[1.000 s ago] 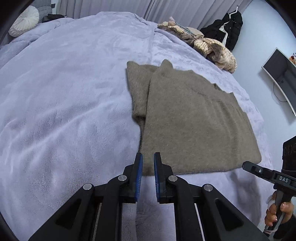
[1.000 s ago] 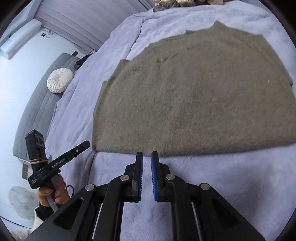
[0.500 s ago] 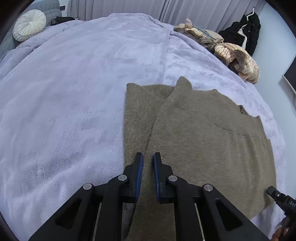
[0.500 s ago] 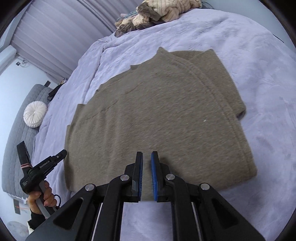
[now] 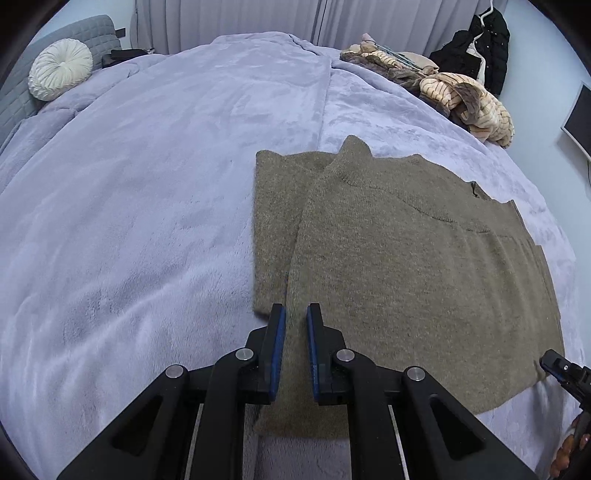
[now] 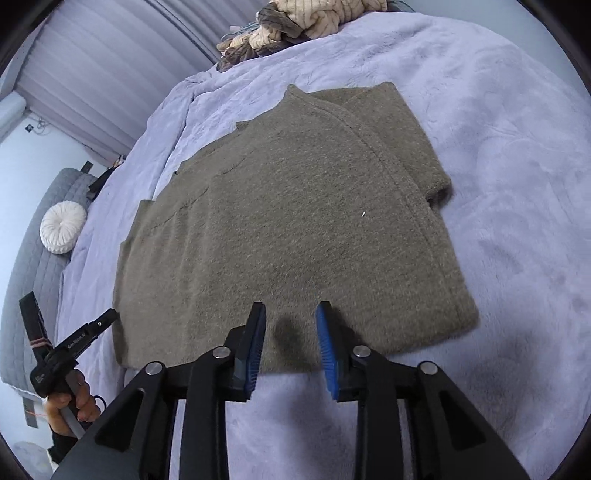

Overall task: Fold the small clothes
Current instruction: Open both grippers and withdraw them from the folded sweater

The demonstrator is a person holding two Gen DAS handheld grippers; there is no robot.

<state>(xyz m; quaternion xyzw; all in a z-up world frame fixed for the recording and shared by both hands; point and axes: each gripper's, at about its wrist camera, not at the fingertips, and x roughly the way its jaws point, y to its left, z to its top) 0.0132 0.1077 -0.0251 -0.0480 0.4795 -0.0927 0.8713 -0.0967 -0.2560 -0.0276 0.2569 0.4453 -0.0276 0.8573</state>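
Left tongs (image 5: 295, 314): blue pads close together with a narrow slit between them, nothing visibly pinched; they hang over the near edge of the sweater, beside the line where the folded flap overlaps the main panel.
Right tongs (image 6: 290, 314): blue pads spread wide apart, holding nothing; tips sit just above the near hem of the sweater, casting a dark shadow on the knit between them.
Sweater (image 5: 406, 266): olive-brown knit, laid flat on the bed; one side is folded inward so a flap lies on the body, and a sleeve end pokes out at the sweater's edge in the right wrist view (image 6: 288, 206).
Bed (image 5: 147, 192): covered in a pale lavender plush blanket that surrounds the sweater on all sides.
Left hand (image 6: 68, 402): seen from the right wrist view beside the sweater's corner, fingers wrapped round the grip of its tool.
Clothes pile (image 5: 443, 92): striped beige and brown garments heaped on the bed beyond the sweater's collar end.
Round cushion (image 5: 61, 68): white, pleated, well apart from the sweater, against a grey quilted headboard (image 5: 22, 92).
Black coat (image 5: 476, 48): hanging past the clothes pile, far from the sweater.
Curtains (image 5: 229, 18): grey, behind the bed.
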